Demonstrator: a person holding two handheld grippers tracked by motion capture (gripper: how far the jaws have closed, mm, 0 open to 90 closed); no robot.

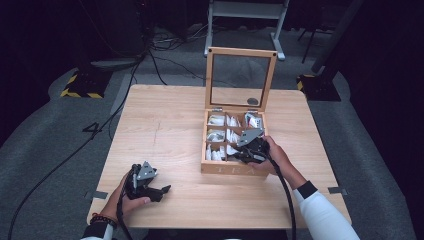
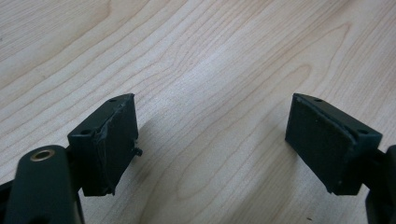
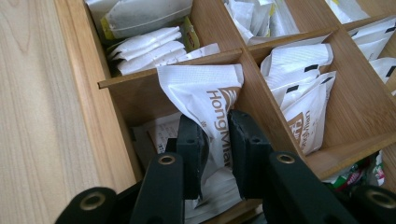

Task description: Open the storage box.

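A wooden tea box (image 1: pixel 233 169) with its glass lid (image 1: pixel 240 79) standing upright sits right of the table's middle. Its compartments hold several white sachets. My right gripper (image 1: pixel 239 156) reaches into the box's front part, and its jaws are shut on a white "HongMian" tea sachet (image 3: pixel 205 100) that leans on a wooden divider (image 3: pixel 163 67). Another sachet (image 3: pixel 306 112) of the same kind lies in the adjoining compartment. My left gripper (image 1: pixel 165 189) rests low over the bare table (image 2: pixel 210 60) near the front left, open with nothing between its pads (image 2: pixel 317 140).
The box's outer wall (image 3: pixel 88 79) runs beside the held sachet, with bare tabletop (image 1: pixel 165 130) beyond it to the left of the box. Cables trail over the grey floor (image 1: pixel 45 145) around the table. A metal stand (image 1: pixel 245 20) is behind the table.
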